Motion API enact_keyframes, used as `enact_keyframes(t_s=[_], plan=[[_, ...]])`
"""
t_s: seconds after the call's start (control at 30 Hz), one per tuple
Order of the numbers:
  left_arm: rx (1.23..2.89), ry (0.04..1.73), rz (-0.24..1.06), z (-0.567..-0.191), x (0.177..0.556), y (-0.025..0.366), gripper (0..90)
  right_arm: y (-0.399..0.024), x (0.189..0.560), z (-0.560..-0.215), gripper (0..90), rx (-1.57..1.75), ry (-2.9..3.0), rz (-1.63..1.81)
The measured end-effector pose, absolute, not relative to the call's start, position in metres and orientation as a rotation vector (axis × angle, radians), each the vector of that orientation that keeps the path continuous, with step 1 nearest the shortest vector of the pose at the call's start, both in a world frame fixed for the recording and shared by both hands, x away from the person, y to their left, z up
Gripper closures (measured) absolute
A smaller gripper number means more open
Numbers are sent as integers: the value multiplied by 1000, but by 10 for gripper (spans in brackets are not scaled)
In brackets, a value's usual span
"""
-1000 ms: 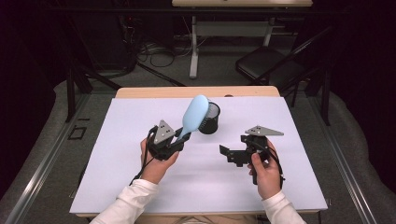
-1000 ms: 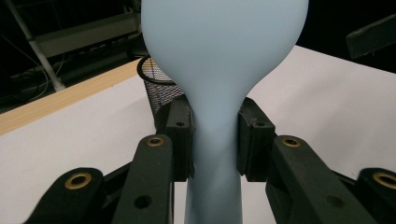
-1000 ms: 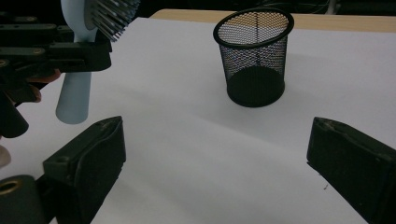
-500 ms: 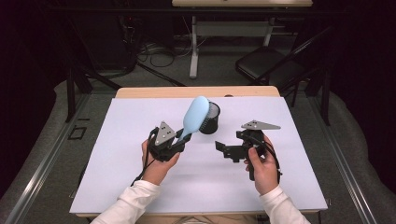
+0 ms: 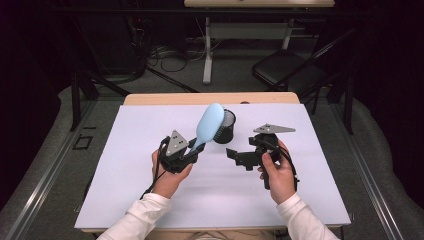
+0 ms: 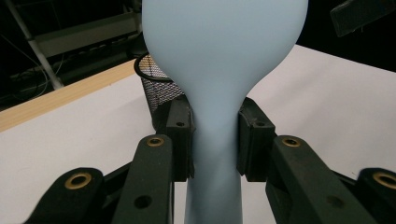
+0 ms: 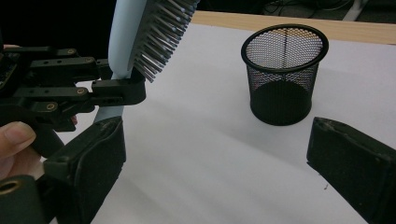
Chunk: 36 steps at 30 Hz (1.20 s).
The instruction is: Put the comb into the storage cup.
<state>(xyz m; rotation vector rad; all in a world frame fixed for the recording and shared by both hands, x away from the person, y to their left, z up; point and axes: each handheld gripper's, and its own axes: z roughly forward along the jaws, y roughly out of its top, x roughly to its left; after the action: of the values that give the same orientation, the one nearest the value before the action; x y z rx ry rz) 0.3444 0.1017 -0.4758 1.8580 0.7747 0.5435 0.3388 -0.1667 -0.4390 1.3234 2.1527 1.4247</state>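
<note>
A light-blue hairbrush stands tilted up and away from me, its bristles turned to the right. My left gripper is shut on the narrow neck just below the head, with a pad pressing on each side. A black mesh cup stands upright on the white sheet just behind the brush head and has nothing in it. My right gripper hovers open and empty to the right of the brush, pointing left towards it and the cup.
A white sheet covers the table, with a strip of bare wood along the far edge. A dark folding chair and a desk frame stand on the floor beyond the table.
My right gripper has drifted left and a little upward, closer to the brush. The left gripper and the brush have kept still.
</note>
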Motion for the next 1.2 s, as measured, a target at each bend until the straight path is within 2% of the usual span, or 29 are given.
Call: enact_keyframes(t_s=[0.37,0.7,1.2], plan=[[1855,774,542,-476,345,102,703,-165,348,-434,42,1369,2173,1402],[1852,777,540,-476,345,103,703,-162,356,-424,0,1387,2182,1344],[1847,782,547,-476,345,104,702,-158,362,-423,0,1381,2221,1330]])
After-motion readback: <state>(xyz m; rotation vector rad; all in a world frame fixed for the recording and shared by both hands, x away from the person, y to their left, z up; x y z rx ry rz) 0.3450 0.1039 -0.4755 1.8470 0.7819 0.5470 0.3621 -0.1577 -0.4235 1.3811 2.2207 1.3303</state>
